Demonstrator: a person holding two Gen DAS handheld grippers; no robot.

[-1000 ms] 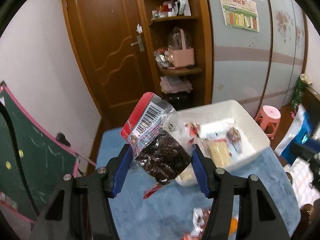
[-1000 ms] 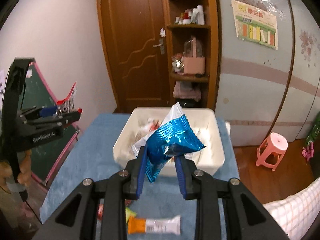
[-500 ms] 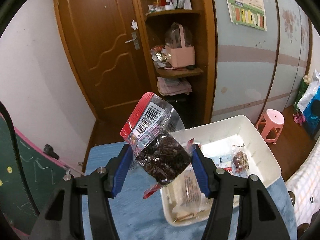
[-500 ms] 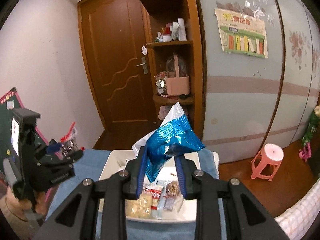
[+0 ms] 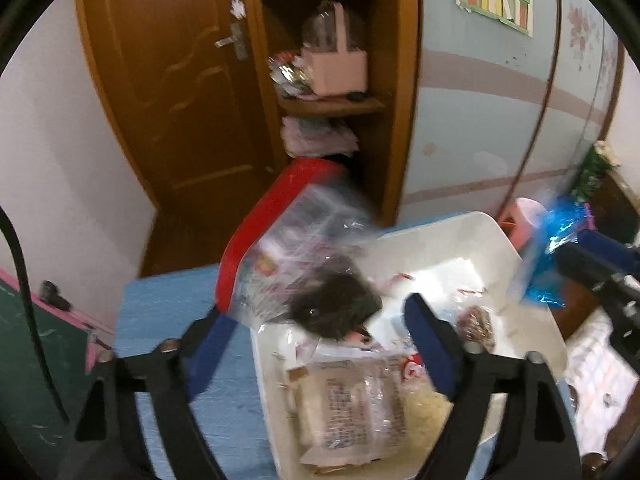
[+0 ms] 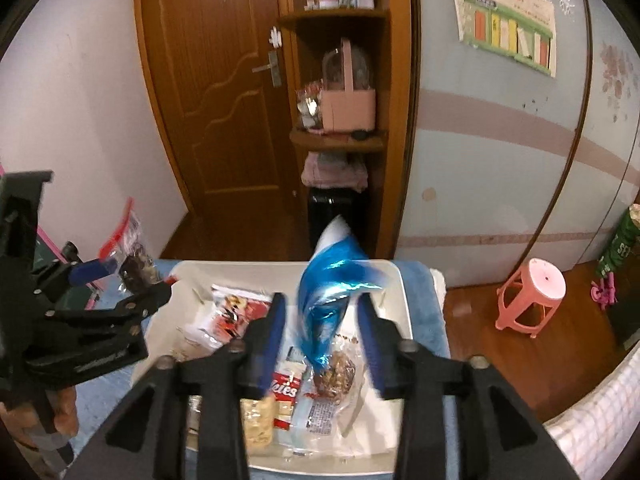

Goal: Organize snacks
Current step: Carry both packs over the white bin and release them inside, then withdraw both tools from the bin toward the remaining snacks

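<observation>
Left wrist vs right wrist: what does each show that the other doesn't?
Left wrist only: the green board at the left edge. Right wrist only: the whole pink stool on the wood floor and the left gripper's black body. Both: the white bin of snacks, the red-edged clear packet and blue foil packet blurred between spread jaws, the door and shelf.

Bin [image 6: 404, 300]: on the table [image 5: 168, 308], before the shelf unit [image 6: 340, 140].
Snack packets [image 6: 316, 396]: inside the bin.
Left gripper [image 5: 316, 344]: over the bin's left edge, pouch [image 5: 296, 264] between its spread fingers.
Right gripper [image 6: 322, 336]: above the bin, bag [image 6: 328, 292] between its parted fingers.
Stool [image 6: 532, 296]: right of the table.
</observation>
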